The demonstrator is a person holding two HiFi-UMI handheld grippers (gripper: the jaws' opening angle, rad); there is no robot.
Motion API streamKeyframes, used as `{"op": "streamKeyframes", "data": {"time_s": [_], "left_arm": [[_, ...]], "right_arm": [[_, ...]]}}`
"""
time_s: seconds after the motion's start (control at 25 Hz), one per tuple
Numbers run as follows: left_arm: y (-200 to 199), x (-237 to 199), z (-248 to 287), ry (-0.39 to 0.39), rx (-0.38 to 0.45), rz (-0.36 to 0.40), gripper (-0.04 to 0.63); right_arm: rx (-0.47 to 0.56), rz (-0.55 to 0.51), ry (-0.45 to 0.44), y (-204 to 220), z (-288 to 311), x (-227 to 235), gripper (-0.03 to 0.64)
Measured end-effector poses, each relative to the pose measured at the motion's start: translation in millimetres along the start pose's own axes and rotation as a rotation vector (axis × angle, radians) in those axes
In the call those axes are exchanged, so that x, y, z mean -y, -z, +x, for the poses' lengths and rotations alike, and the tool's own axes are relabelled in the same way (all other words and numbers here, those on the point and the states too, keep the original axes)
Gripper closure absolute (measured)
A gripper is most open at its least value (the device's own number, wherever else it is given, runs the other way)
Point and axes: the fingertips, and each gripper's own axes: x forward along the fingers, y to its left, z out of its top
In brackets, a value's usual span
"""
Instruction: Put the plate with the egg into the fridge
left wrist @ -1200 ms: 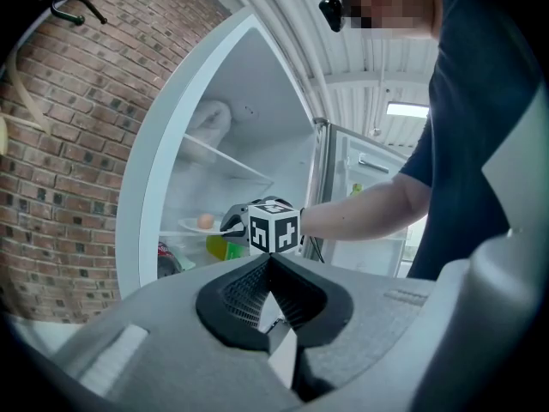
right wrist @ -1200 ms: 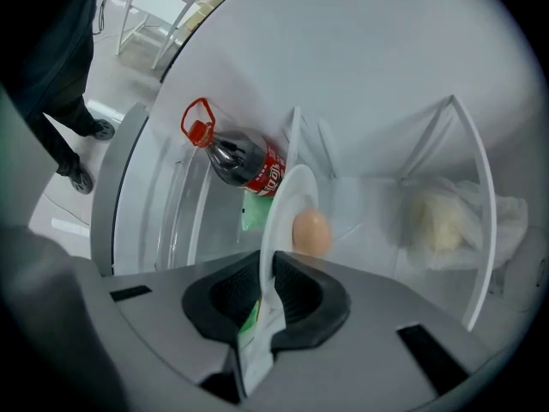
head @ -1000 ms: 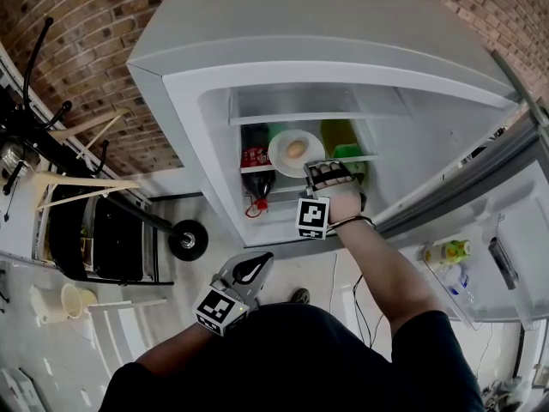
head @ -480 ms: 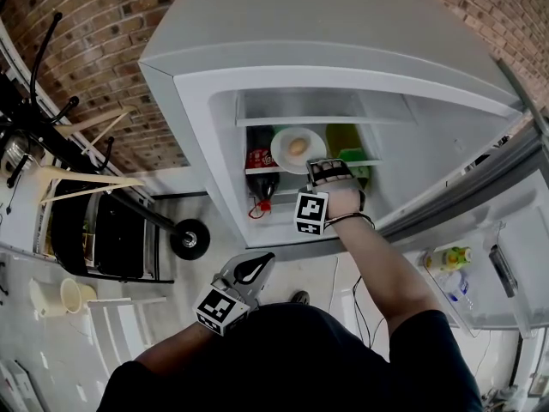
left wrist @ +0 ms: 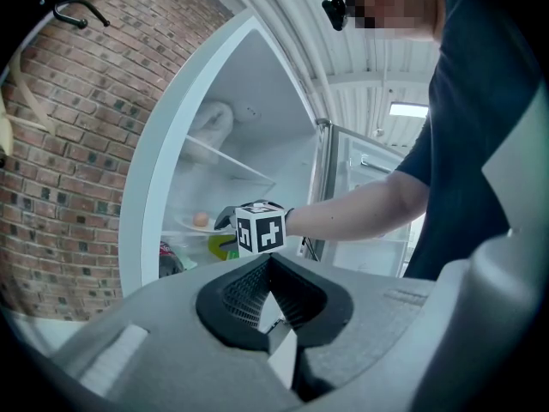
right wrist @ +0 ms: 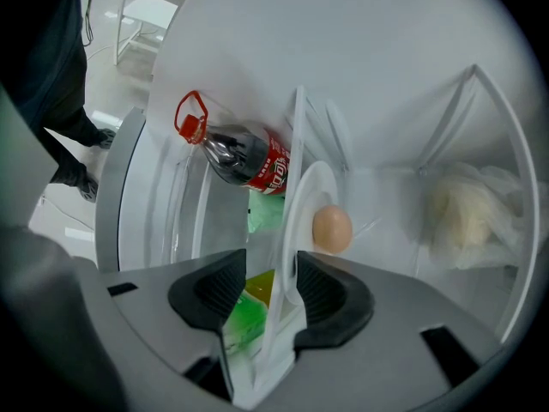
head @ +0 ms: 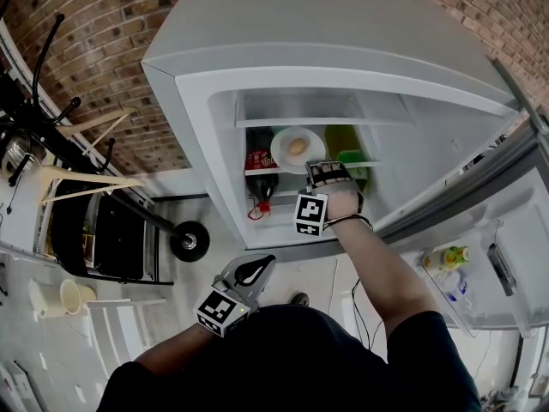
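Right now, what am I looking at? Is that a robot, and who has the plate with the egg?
There is no robot here. A person holds a pinching tool, called a gripper, in each hand. One picture comes from a camera on the person's head, looking down at the open fridge. The other two come from cameras riding on the grippers.

The right gripper reaches into the fridge. Its jaws have just been opening, and the rim of the white plate stands between them, not squeezed. The plate sits on a shelf with the egg on it, beside a cola bottle.

The left gripper waits in front of the person's body, shut and empty.
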Motion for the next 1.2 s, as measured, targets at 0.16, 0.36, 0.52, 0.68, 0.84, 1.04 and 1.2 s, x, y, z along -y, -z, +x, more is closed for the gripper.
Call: {"op": "streamKeyframes", "data": {"time_s": [0.16, 0.36, 0.52, 0.68, 0.84, 1.04, 1.2], "left_arm": [[0, 2, -1, 0.001, 0.001, 0.003, 0.591], [0, 3, -3, 0.006, 0.005, 0.007, 0.591], [-2, 5, -1, 0.013, 0.014, 0.005, 0.591], [-5, 7, 2, 0.026, 0.019, 0.012, 0.591], [-7, 10, 5, 0.041, 0.022, 0.020, 0.591], [-12, 15, 7, 0.059, 0.026, 0.038, 0.591], [-14, 19, 7, 0.068, 0.025, 0.044, 0.591]], "right_arm": [[0.031, 0.060, 0.024, 2, -13, -1, 0.423], [0.082, 0.237, -0.019, 4, -41, -15, 0.422], [0.126, 0.422, -0.071, 3, -68, -25, 0.422], [0.211, 0.560, -0.094, -13, -99, -28, 0.422], [0.313, 0.664, -0.121, -33, -131, -37, 0.422], [0.436, 0.846, -0.189, -48, -166, -46, 0.428], [0.534, 0.953, -0.211, -53, -188, -56, 0.499]]}}
